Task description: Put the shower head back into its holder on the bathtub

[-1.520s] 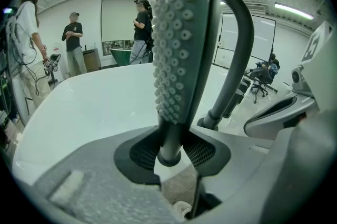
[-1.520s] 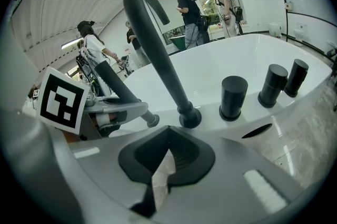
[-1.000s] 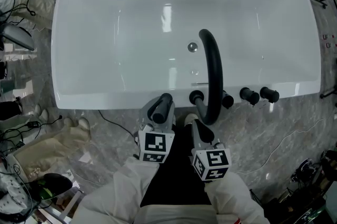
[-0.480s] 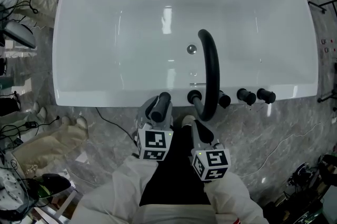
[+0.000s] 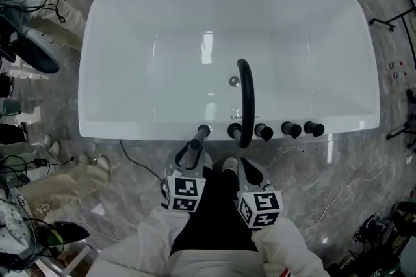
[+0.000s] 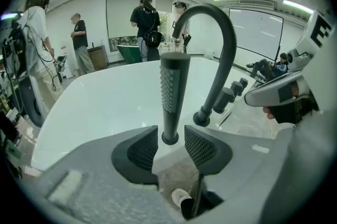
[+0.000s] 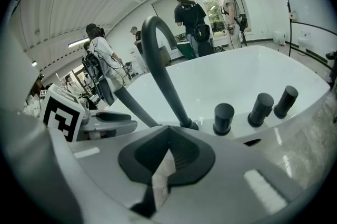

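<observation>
The black shower head [image 5: 201, 132] stands upright in its holder on the near rim of the white bathtub [image 5: 130, 129]. In the left gripper view the shower head [image 6: 174, 86] rises between my left gripper's [image 6: 169, 148] open jaws, and neither pad touches it. From above, the left gripper [image 5: 190, 162] sits just short of the rim. My right gripper [image 5: 247, 168] hangs beside it, and its pads [image 7: 167, 136] meet with nothing between them. Just right of the shower head, the black arched faucet [image 5: 246, 97] curves over the tub.
Three black knobs [image 5: 290, 129] line the rim right of the faucet [image 7: 158, 60]. Several people [image 6: 145, 23] stand beyond the tub. Cables and gear [image 5: 26, 54] crowd the marble floor at left, and a thin cable [image 5: 351, 181] crosses it at right.
Both grippers have drawn back from the tub rim and risen. The left jaws have let go of the shower head, which stays standing in its holder.
</observation>
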The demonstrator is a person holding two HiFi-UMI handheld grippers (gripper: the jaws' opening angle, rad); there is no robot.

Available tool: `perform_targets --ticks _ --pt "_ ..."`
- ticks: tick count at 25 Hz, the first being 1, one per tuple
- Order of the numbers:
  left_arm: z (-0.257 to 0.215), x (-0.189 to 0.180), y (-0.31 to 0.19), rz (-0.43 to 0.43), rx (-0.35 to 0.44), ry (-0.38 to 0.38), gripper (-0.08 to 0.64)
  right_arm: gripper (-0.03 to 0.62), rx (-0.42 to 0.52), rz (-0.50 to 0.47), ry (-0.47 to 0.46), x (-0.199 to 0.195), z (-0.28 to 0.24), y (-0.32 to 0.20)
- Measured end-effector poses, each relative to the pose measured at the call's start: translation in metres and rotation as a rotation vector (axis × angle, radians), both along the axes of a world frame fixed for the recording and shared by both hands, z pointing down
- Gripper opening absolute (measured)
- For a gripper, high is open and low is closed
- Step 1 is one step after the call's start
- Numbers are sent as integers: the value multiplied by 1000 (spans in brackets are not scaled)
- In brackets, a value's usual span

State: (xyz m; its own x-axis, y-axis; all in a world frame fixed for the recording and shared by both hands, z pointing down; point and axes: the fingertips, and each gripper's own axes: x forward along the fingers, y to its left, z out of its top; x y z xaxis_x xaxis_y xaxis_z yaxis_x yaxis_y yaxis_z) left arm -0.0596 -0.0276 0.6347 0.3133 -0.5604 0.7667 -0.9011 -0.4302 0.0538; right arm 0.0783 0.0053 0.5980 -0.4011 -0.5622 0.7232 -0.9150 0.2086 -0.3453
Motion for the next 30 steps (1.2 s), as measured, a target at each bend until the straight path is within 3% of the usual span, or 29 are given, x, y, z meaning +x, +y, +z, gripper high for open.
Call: perform_targets --ticks 5,12,15,23,30 --pt "-49 -6 0 -18 27 8 164 5 49 -19 1 2 -44 -14" --pt "-141 -14 -13 -46 158 32 137 5 167 -11 -16 14 -124 -38" --pt "-171 -17 -19 -48 205 40 78 5 207 0 -25 18 -149 -48" --pt "-217 0 -21 -43 273 57 52 5 282 -15 -43 25 -199 -55" --pt "-225 13 -4 -40 298 56 8 5 325 -71 -59 19 -212 -42"
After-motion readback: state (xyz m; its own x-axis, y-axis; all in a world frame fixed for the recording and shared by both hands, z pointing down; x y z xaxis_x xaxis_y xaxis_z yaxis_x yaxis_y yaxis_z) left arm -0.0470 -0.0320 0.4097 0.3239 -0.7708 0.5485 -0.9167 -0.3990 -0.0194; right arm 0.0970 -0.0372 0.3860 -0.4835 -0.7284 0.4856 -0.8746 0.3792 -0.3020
